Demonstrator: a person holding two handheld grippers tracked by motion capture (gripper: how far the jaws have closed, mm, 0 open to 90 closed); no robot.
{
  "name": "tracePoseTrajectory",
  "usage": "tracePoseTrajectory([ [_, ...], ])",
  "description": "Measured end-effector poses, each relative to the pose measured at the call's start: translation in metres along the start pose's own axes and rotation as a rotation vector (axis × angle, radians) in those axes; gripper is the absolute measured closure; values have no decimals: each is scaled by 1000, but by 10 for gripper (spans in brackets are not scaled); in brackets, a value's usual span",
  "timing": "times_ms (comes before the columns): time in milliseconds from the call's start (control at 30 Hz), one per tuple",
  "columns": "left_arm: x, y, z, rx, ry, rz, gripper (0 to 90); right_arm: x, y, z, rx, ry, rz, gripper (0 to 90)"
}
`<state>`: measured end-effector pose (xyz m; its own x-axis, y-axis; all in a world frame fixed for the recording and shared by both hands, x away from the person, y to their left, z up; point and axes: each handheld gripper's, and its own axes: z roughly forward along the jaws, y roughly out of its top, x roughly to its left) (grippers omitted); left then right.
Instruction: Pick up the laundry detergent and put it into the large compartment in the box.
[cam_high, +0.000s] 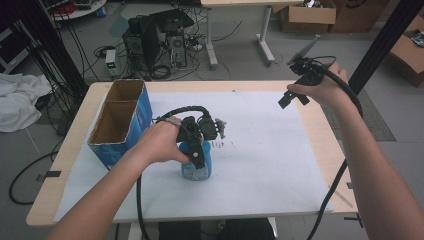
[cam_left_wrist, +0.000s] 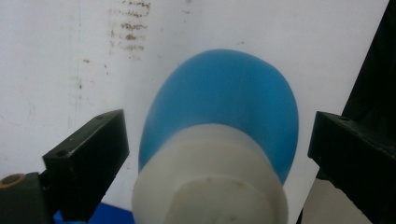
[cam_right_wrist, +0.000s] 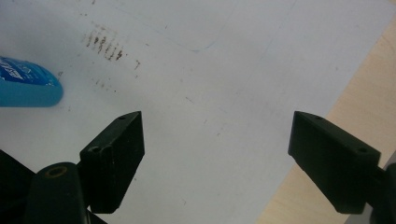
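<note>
— What's around the blue bottle (cam_high: 197, 167) right now?

— An open blue cardboard box (cam_high: 122, 120) stands near the desk's (cam_high: 320, 145) left edge, just beside the left hand (cam_high: 160, 142). Smudge marks (cam_high: 219, 144) on the white sheet (cam_high: 260, 150) sit just right of the bottle. Nothing blocks it.

— And the bottle itself?

— Toward the near edge, left of middle. Upright, long axis vertical, white cap (cam_left_wrist: 210, 182) pointing up at the left gripper (cam_left_wrist: 217, 154).

— Gripped?

— No: jaws straddle the cap with gaps on both sides, released. The right gripper (cam_high: 292, 96) hangs spread wide over the far right corner, holding nothing.
</note>
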<state>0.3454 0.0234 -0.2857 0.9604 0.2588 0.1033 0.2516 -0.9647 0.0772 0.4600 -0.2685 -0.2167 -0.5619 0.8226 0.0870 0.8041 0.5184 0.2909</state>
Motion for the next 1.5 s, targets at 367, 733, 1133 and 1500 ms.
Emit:
tracePoseTrajectory([
  [367,0,0,1,8,-6,11,195,0,-1,1,-1,0,-1,185],
  [733,6,-2,-2,-2,-26,5,305,-2,-2,2,-1,6,-4,186],
  [1133,8,0,-3,24,-36,18,342,-4,-2,3,0,9,-1,187],
  [1500,4,1,-6,63,-22,28,357,-3,-1,3,-1,12,-5,189],
])
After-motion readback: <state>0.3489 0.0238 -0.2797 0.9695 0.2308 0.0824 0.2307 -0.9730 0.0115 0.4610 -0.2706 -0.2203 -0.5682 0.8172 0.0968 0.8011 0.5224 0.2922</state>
